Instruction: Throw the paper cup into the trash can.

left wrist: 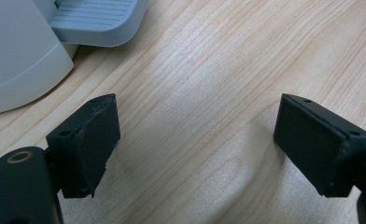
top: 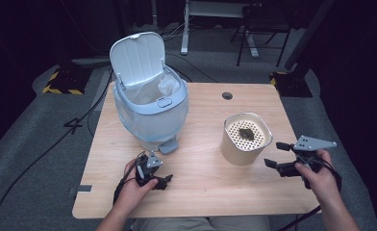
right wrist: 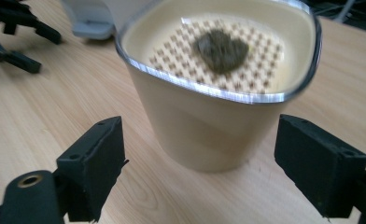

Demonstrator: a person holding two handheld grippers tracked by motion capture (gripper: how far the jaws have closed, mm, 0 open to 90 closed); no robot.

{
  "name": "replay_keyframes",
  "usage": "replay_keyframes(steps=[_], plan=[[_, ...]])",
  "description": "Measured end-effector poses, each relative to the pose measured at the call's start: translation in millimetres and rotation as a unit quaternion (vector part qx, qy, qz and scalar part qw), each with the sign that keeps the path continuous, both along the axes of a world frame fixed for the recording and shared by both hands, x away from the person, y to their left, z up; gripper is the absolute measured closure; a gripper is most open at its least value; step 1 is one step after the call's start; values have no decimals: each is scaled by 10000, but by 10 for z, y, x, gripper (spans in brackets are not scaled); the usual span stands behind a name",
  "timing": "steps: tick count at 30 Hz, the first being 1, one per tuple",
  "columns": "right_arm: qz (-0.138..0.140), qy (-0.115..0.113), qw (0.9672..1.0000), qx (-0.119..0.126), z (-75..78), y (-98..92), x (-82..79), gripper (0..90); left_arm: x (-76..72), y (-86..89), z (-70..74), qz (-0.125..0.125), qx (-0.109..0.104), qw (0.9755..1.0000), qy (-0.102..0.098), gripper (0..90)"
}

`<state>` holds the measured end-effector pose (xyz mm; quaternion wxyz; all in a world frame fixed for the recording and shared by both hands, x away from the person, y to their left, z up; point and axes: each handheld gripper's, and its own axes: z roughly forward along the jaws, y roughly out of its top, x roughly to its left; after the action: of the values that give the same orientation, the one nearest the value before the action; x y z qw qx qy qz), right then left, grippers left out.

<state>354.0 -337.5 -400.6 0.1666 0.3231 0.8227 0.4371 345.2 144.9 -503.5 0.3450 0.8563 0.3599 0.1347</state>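
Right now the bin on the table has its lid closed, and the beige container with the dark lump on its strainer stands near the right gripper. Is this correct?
Not quite: the bin's lid is open, tipped up and back, as the high view shows. The rest holds: the beige container with the dark lump stands near the right gripper.

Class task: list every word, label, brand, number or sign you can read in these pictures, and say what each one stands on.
None can be read. The pedal bin, the beige container, the table and both grippers bear no legible print. The yellow-and-black hazard stripes on the floor are only a pattern.
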Motion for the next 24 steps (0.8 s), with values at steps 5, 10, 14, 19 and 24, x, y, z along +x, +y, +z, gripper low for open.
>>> replay_keyframes(steps=[5, 10, 14, 19, 24], plan=[[-266, 204, 9994, -77, -520, -40, -28, 185, -8, -2, 0, 30, -1, 10000, 7, 152], [-417, 387, 9983, -105, -777, -83, -8, 186, -22, 6, 0, 48, 4, 10000, 2, 152], [-393, 381, 9981, -284, -941, -98, -1, 189, -31, 17, 0, 61, -13, 10000, 12, 153], [-254, 428, 9976, -485, -1026, -98, -12, 187, -27, 32, 3, 57, -35, 10000, 19, 166], [-390, 475, 9965, -571, -1036, -79, -18, 148, -31, 67, 26, 71, 16, 10000, 15, 230]])
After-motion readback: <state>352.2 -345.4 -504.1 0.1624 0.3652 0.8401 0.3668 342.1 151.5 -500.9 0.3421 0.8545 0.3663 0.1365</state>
